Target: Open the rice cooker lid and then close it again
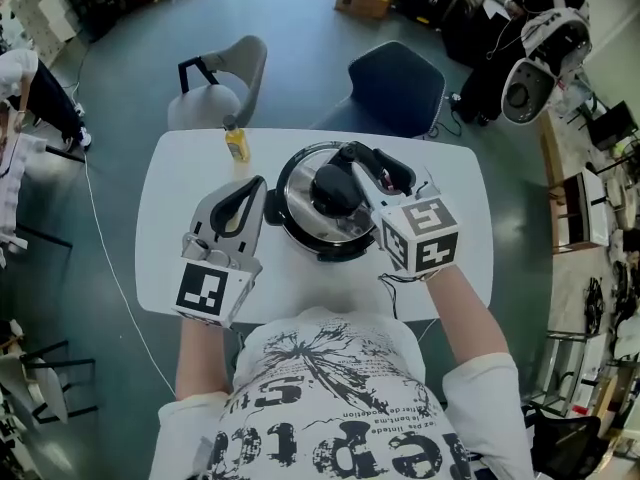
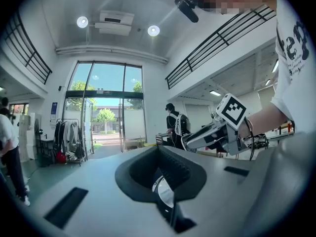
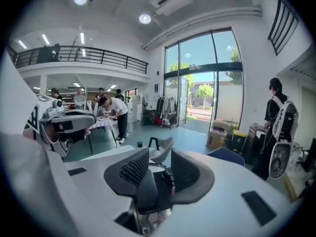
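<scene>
The rice cooker [image 1: 298, 211] stands mid-table, with a shiny steel lid and a black lid handle [image 1: 333, 188] on top. My right gripper [image 1: 352, 168] reaches over the lid from the right. In the right gripper view my right gripper [image 3: 160, 169] has its ribbed pads on either side of the black lid handle [image 3: 148, 191] and is shut on it. My left gripper [image 1: 252, 193] lies at the cooker's left side with its fingertips together. In the left gripper view my left gripper [image 2: 159, 152] is shut, and a strip of the steel lid [image 2: 165, 192] shows through the hollow between its jaws.
A small yellow bottle [image 1: 237, 144] stands near the far edge of the white table [image 1: 180, 228]. Behind the table are a grey chair [image 1: 225, 78] and a dark blue chair [image 1: 395, 88]. People stand farther off in the hall.
</scene>
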### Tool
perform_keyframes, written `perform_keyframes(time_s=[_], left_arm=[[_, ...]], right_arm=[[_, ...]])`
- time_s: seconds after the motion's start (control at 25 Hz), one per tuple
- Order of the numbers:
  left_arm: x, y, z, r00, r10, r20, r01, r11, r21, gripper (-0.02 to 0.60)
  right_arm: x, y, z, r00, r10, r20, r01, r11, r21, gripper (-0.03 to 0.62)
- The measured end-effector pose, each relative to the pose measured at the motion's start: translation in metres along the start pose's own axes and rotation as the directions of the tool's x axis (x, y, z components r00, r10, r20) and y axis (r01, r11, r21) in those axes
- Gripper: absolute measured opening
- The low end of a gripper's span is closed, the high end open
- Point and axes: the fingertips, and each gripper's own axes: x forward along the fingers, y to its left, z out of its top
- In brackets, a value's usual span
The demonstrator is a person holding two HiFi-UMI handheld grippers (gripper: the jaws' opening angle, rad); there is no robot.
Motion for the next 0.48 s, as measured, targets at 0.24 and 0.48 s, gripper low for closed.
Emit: perform_keyframes(time_s=[0.24,0.48], left_arm=[[0.004,-0.013,-0.001,1.000,-0.014,-0.014,0.015,1.000,0.021,0.014],[0.007,-0.022,-0.002,1.000,-0.010,-0.022,0.010,1.000,0.004,0.014]], right_arm=[[-0.029,-0.014,-0.004,0.979,-0.103,0.173,0.097,0.994,0.045,0.015],[-0.051,-0.021,-0.013,0.950,-0.119,0.290,0.099,0.992,0.083,0.015]])
